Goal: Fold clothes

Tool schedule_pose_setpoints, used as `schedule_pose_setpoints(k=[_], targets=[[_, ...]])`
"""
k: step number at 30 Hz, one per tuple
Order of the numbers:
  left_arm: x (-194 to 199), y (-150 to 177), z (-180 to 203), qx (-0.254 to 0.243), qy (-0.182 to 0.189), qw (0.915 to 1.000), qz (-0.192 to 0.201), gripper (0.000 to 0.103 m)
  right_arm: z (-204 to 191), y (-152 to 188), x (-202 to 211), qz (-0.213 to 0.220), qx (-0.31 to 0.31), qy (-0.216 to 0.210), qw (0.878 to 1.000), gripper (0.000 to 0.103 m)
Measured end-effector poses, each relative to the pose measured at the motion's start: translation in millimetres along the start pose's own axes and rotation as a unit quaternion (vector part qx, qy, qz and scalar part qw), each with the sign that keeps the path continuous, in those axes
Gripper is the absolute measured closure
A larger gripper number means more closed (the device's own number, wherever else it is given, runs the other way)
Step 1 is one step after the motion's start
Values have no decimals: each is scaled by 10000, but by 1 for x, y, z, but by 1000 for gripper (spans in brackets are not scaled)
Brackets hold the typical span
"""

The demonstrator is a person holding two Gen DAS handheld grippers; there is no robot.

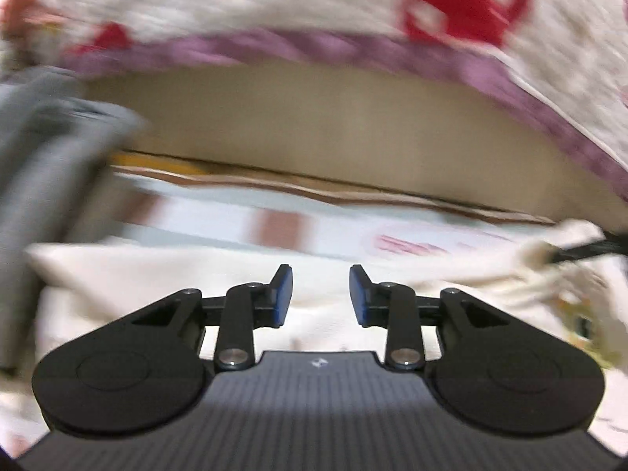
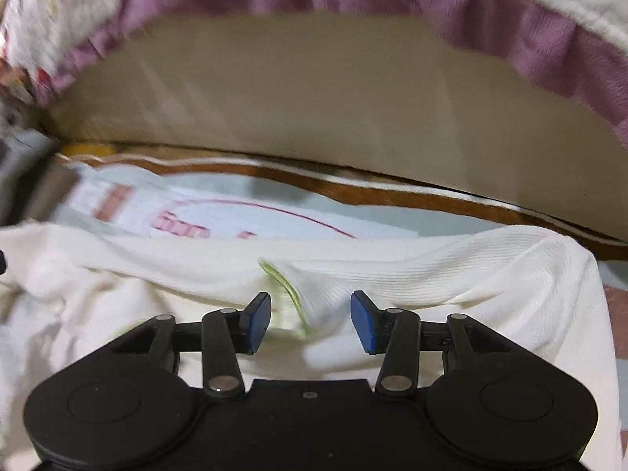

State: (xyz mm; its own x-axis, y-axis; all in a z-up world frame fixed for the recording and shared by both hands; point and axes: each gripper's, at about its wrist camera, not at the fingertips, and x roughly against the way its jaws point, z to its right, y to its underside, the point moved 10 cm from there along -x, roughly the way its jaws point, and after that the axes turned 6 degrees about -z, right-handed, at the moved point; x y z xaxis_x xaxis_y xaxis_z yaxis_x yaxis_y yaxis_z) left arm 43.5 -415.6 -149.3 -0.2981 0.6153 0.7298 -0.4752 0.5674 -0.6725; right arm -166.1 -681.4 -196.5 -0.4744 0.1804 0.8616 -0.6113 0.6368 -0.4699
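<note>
Both grippers, left (image 1: 320,294) and right (image 2: 310,320), hang over the cream garment (image 2: 451,274). Jaws apart, gripping nothing; its folded edge lies just beyond them.

Garment (image 2: 431,274): lies on the bedsheet (image 2: 274,212), directly below both hand-held grippers.
Bedsheet: extends behind the garment to the headboard (image 2: 314,110).
Blanket (image 2: 510,19): hangs above the headboard, across the top of both views.
Left hand-held gripper (image 1: 321,294): above the garment.
Right hand-held gripper (image 2: 310,322): above a garment fold.
</note>
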Motion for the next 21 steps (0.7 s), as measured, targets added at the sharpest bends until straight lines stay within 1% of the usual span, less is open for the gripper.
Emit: schedule_pose_setpoints(k=[1, 2, 4, 6, 9, 10, 12, 14, 15, 17, 18, 20, 21], targets=[[-11, 4, 17, -58, 119, 9999, -74, 71, 4, 1, -3, 24, 110, 120, 9999, 65], [-21, 7, 31, -117, 190, 9996, -149, 71, 8, 2, -5, 50, 224, 240, 9994, 94], [-36, 15, 55, -255, 287, 9989, -273, 71, 10, 7, 6, -38, 55, 82, 9999, 94], [-44, 23, 72, -433, 355, 9978, -348, 69, 2, 17, 34, -136, -82, -169, 9997, 94], [-49, 34, 89, -559, 450, 9965, -425, 62, -4, 30, 69, -36, 118, -397, 9991, 94], [-48, 37, 90, -504, 492, 9966, -439, 61, -2, 36, 69, -105, 46, -461, 9989, 94], [-47, 41, 89, -295, 596, 9966, -484, 61, 3, 43, 57, -308, 28, -353, 9989, 94], [-47, 41, 90, -109, 695, 9962, -506, 61, 4, 48, 45, -507, 90, -155, 9986, 94], [-47, 40, 90, -46, 751, 9959, -501, 59, 4, 48, 42, -531, 93, -121, 9985, 94], [-47, 37, 93, 29, 852, 9952, -483, 53, 2, 44, 46, -385, 130, -197, 9990, 94], [-48, 36, 96, -3, 878, 9950, -483, 52, 1, 42, 49, -307, 149, -238, 9991, 94], [-57, 35, 101, -96, 843, 9947, -585, 47, -2, 38, 53, -152, 187, -320, 9992, 94], [-63, 36, 103, -150, 782, 9945, -682, 46, -3, 34, 58, -22, 199, -416, 9989, 94]])
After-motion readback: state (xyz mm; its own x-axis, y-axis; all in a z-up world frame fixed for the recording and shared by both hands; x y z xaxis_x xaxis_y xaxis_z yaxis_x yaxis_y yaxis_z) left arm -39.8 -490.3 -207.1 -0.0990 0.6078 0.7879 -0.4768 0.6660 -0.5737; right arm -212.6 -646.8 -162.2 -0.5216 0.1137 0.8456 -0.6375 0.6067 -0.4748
